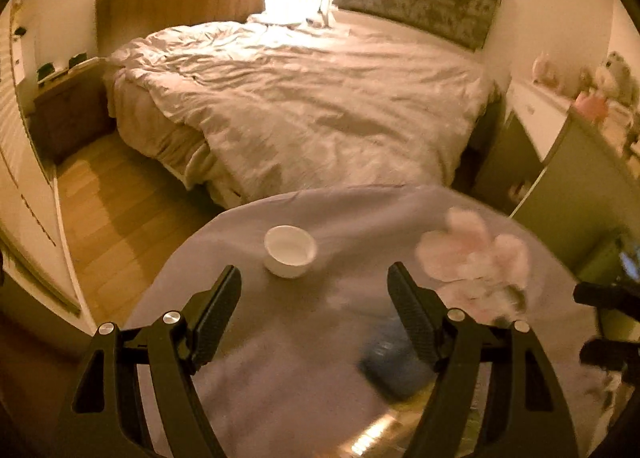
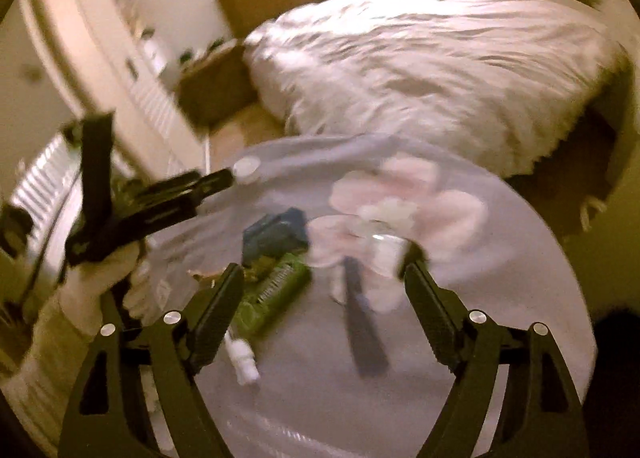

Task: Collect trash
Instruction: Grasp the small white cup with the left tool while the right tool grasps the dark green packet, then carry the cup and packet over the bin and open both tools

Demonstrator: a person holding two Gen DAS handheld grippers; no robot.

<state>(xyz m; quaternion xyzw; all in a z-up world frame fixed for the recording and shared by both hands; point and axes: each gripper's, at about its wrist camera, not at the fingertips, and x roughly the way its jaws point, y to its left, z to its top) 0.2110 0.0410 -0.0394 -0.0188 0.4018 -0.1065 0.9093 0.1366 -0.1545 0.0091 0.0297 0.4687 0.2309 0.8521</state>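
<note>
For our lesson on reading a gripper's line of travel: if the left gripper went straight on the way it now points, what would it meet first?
Probably the cloth-covered table: the open left gripper points down at bare cloth, short of the white bowl. Depth is unclear.

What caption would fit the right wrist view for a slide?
Open right hand-held gripper above a cloth-covered round table littered with pink tissues and a green wrapper.
</note>
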